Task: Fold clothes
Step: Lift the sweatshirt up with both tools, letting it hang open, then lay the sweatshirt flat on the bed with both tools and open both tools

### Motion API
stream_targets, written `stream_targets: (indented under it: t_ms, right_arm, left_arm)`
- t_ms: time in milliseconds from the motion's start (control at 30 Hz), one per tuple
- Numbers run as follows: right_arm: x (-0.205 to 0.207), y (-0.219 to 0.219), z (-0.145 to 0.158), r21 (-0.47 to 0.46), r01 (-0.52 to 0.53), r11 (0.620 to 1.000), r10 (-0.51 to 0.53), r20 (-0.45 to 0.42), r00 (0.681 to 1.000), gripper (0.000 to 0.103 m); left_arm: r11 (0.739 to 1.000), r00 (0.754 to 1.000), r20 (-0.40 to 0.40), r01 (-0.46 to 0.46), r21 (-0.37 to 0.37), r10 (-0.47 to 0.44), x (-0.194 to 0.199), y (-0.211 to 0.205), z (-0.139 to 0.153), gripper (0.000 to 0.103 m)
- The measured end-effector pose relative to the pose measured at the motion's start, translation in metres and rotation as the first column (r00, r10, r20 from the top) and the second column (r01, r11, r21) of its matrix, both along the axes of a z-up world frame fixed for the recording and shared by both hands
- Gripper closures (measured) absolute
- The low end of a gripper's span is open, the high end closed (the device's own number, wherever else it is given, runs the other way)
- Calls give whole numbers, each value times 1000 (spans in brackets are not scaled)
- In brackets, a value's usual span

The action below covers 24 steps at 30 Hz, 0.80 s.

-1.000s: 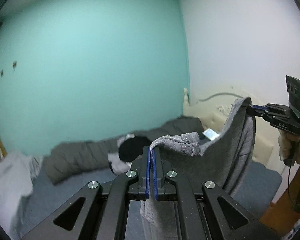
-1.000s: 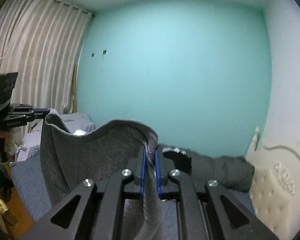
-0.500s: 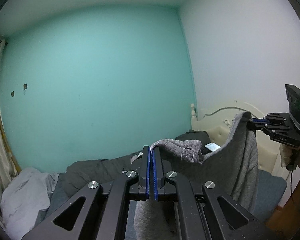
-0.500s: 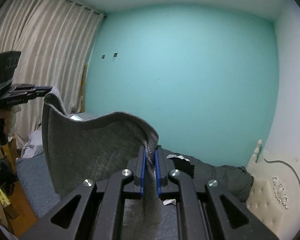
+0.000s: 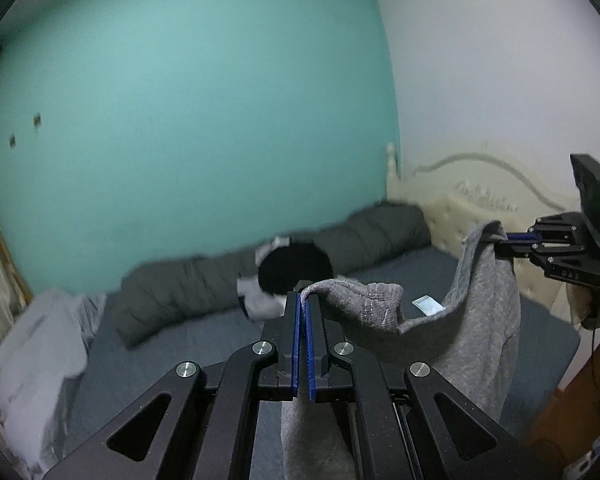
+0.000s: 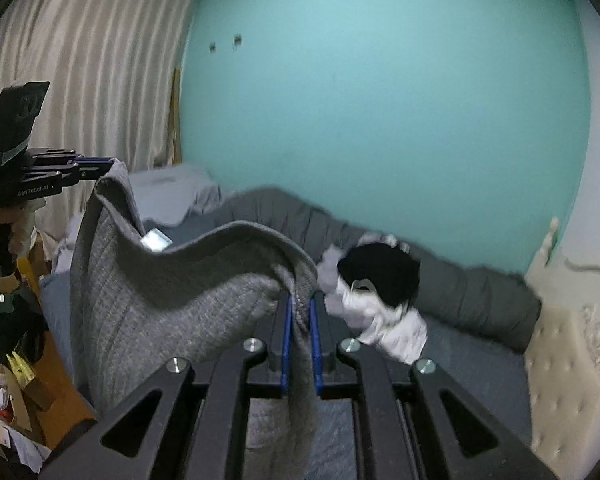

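A grey knit garment [image 5: 474, 332] hangs in the air above the bed, stretched between both grippers. My left gripper [image 5: 303, 304] is shut on one ribbed edge of it, and the cloth drapes down below the fingers. My right gripper [image 6: 300, 304] is shut on the other edge of the grey knit garment [image 6: 168, 312]. In the left wrist view the right gripper [image 5: 504, 240] pinches the cloth at the far right. In the right wrist view the left gripper [image 6: 108, 166] holds its corner at the upper left, with a gloved hand [image 6: 18, 224] below it.
A bed with a blue sheet [image 5: 188, 344] lies below, a dark grey duvet [image 5: 172, 292] rolled along the teal wall. A black and white clothes pile [image 6: 376, 292] sits mid-bed, a pale grey heap [image 5: 36, 344] at the left. Cream headboard [image 6: 572, 344]; curtain [image 6: 80, 80]; floor clutter [image 6: 8, 408].
Both cameras have tilted down from the wall toward the bed, so more of the mattress and clothes pile shows. The grey garment stays held between both grippers.
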State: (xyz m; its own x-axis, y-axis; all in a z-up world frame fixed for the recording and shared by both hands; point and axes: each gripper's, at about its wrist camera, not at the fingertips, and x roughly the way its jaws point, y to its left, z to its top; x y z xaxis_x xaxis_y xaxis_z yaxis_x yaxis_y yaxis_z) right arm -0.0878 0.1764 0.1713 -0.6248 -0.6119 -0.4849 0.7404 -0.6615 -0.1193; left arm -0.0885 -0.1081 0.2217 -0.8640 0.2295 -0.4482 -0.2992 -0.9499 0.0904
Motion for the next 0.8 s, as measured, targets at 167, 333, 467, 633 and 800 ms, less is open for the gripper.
stream_targets:
  t_ms: [167,333,467,633,800]
  right_arm:
    - [-74,-23,-78,50,31,998,-37,111,993,95]
    - [-144,-46,-146,90,55,994,-72,196,978,95]
    - [-196,-57,-195,110,82,990,-108,250,962,95]
    - [-249,-63,-246,113,125,986,-154,304,940,95]
    - [-294,-72,-294,126,148,981,-184,351,918,95]
  left_arm:
    - [1000,992,121,-22,13,20,-68,3,-90,101]
    - [998,973,225,-58,38,48,-133,-2,-166,101]
    - [994,953,295,-89,63,66,-185,-7,-219,101]
    - [990,930,359,-115,87,77,-243,-14,-274,101]
    - [986,906,413,-139,88,91,-297,-16,-324,101]
